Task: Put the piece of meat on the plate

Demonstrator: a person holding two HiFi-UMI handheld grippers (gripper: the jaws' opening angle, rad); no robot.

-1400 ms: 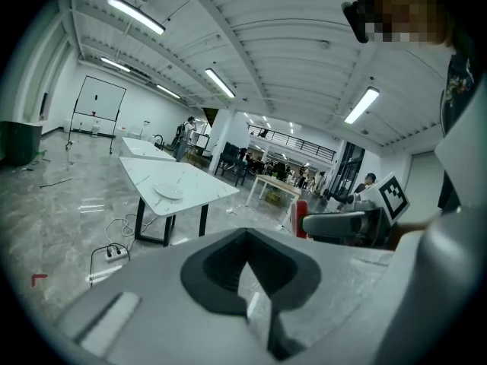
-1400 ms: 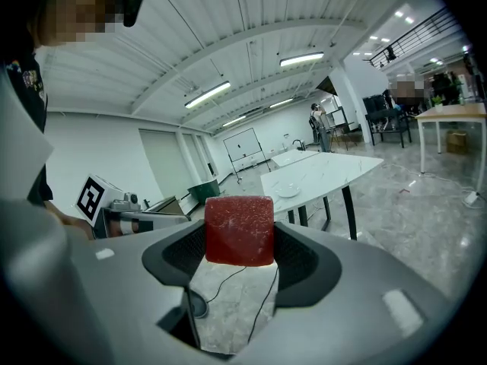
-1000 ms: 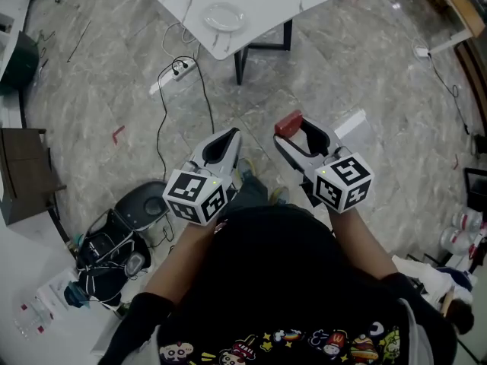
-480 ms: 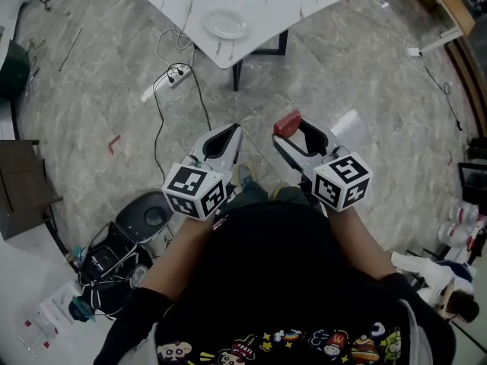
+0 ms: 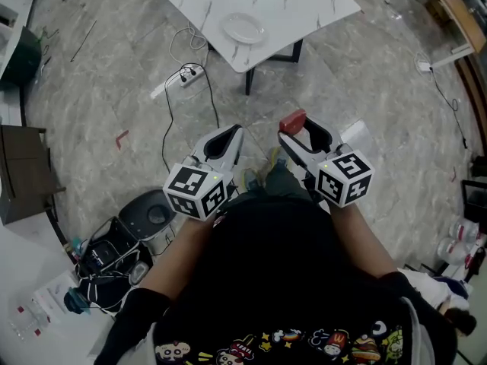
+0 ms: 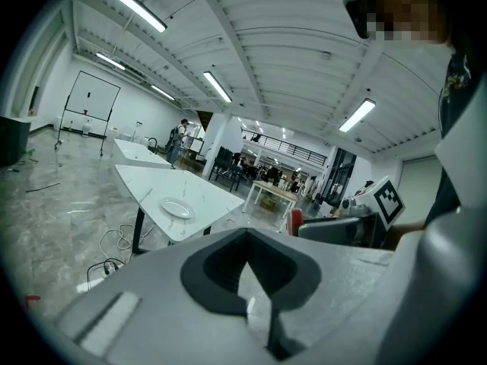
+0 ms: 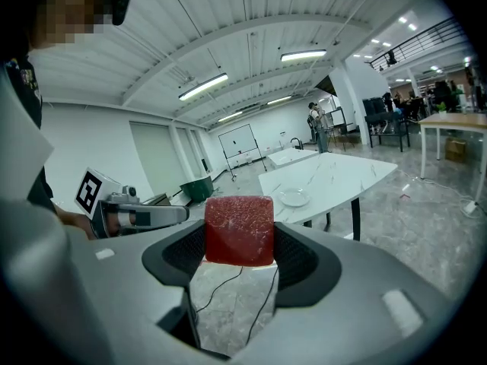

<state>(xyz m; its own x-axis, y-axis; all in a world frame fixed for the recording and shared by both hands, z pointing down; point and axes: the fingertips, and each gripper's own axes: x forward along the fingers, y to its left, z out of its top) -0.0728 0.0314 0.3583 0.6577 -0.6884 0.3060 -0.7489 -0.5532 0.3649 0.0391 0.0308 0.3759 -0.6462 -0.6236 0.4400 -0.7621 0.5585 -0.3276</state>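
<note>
A red block of meat [image 5: 292, 122] [image 7: 239, 230] sits clamped at the tips of my right gripper [image 5: 296, 128] [image 7: 239, 238], which is shut on it and held in the air in front of the person's body. My left gripper [image 5: 230, 138] [image 6: 245, 268] is beside it, jaws closed together with nothing between them. The white plate [image 5: 243, 28] [image 6: 176, 207] [image 7: 293, 197] lies on a white marble-look table [image 5: 297, 6] several steps ahead, far from both grippers.
A power strip [image 5: 190, 73] and black cables [image 5: 169, 120] trail over the grey floor between me and the table. A bag with a helmet [image 5: 125, 234] lies at the lower left. A dark cabinet [image 5: 23, 173] stands at the left, a wooden table [image 5: 456, 6] at the upper right.
The table and plate have shifted slightly right and nearer in the head view as the person moves. Both grippers keep their hold and pose; the meat stays clamped.
</note>
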